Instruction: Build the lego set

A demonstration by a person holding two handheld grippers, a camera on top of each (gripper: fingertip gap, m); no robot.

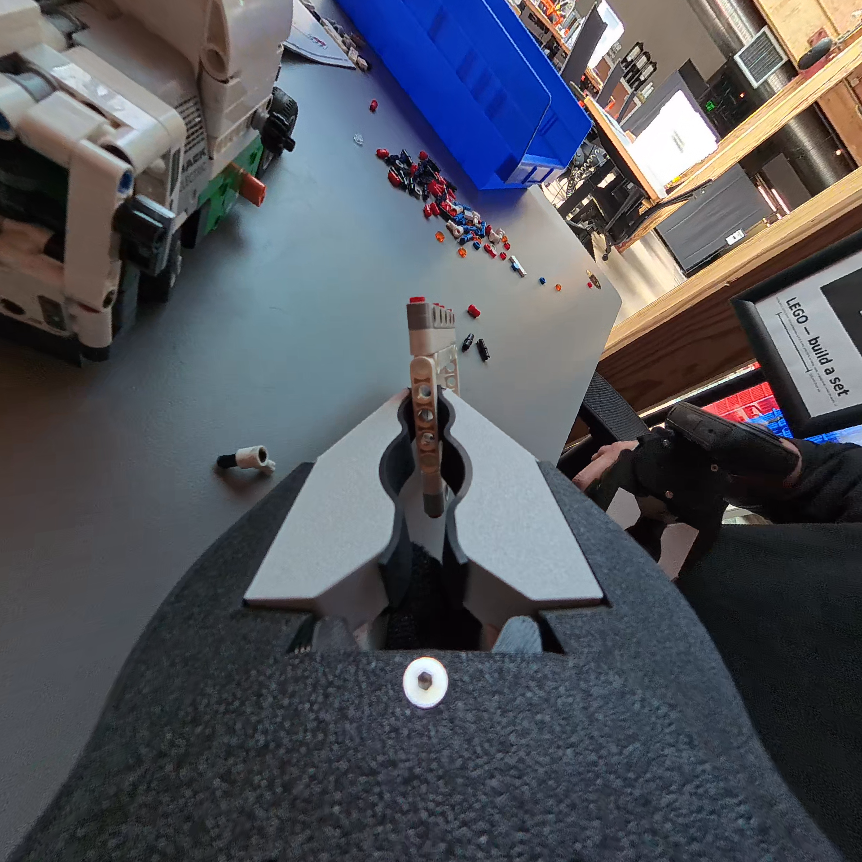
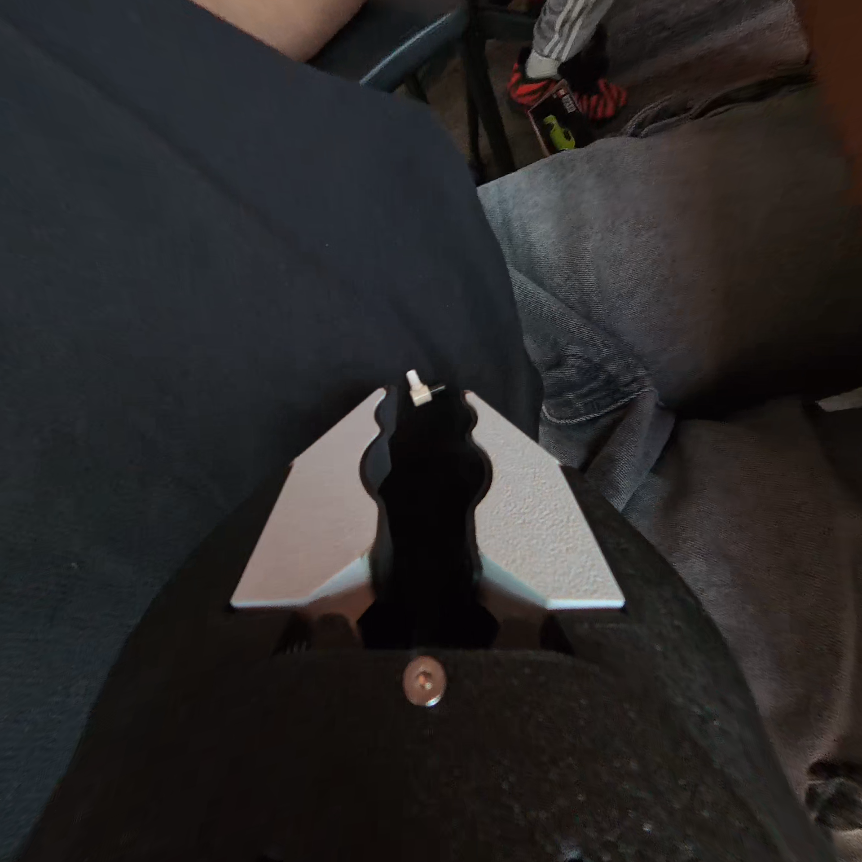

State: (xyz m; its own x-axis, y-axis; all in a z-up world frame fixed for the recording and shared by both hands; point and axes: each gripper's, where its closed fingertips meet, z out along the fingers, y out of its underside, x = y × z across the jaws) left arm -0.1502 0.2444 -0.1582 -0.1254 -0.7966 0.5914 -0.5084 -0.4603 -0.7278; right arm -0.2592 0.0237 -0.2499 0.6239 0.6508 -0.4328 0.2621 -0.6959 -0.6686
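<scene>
The left gripper is closed on a small lego assembly — a tan perforated beam pinched between the grey fingers, with a white and grey block topped by red studs sticking out past the tips; it is held above the dark grey table; a large white lego truck stands at upper left; a scatter of loose red, blue and black pieces lies beside a blue bin; a white-and-black connector lies alone near the gripper — at right, the right gripper hangs off the table's edge, its fingers out of sight.
</scene>
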